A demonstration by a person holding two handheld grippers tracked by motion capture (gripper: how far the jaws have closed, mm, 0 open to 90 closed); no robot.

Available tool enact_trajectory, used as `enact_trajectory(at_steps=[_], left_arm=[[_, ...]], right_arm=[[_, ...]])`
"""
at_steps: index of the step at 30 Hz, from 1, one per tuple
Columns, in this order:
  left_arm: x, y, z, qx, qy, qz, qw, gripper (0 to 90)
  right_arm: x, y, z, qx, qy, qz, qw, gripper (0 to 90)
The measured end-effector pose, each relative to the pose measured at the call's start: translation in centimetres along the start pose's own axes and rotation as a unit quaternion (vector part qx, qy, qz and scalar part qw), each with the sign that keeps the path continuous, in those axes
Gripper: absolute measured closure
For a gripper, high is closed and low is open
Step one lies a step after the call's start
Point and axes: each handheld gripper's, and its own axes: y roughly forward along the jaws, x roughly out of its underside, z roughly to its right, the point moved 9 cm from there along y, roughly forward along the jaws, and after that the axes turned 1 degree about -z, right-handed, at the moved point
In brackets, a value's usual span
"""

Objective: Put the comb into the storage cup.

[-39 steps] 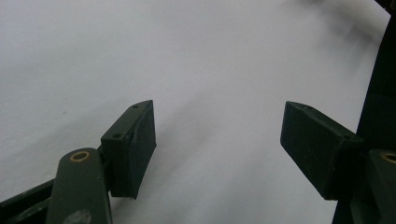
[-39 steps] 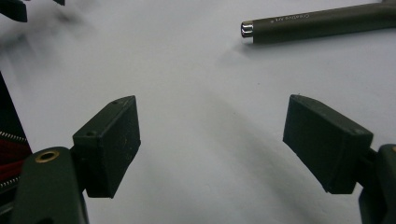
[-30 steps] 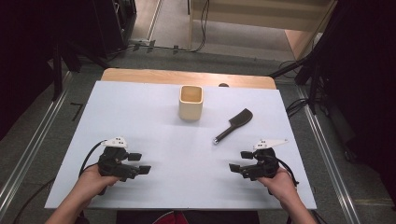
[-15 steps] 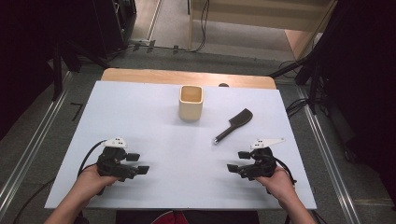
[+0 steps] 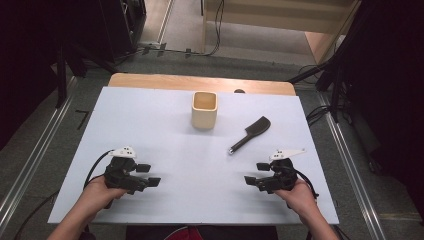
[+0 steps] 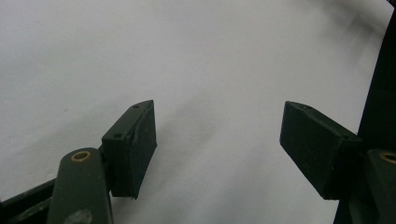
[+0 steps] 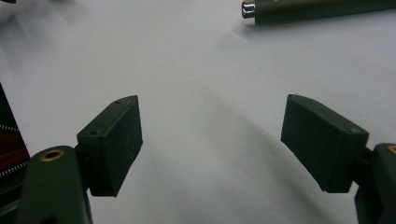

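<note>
I rest both grippers low on the tabletop (image 5: pixel 165 125), jaws wide and empty: the right gripper (image 5: pixel 253 180) faces the black brush (image 5: pixel 250 134) lying near, beside the cup (image 5: pixel 204 110); the left gripper (image 5: pixel 148 176) waits apart.

brush handle (image 7: pixel 322 9) cut off top-right

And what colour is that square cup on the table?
The cup is a pale cream-tan colour. It shows best in the high view.
</note>
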Motion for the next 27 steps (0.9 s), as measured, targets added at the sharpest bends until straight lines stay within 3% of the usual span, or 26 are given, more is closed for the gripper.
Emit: enact_trajectory(at_steps=[20, 27], left_arm=[[0.0, 0.1, 0.2, 0.003, 0.005, -0.002, 1.0, 28.2], [-0.2, -0.1, 0.2, 0.02, -0.011, 0.013, 0.9997, 28.2]], right_arm=[[-0.5, 0.1, 0.0, -0.003, -0.005, 0.002, 1.0, 18.7], [-1.9, -0.4, 1.3, 0.021, 0.008, 0.016, 0.9996, 18.7]])
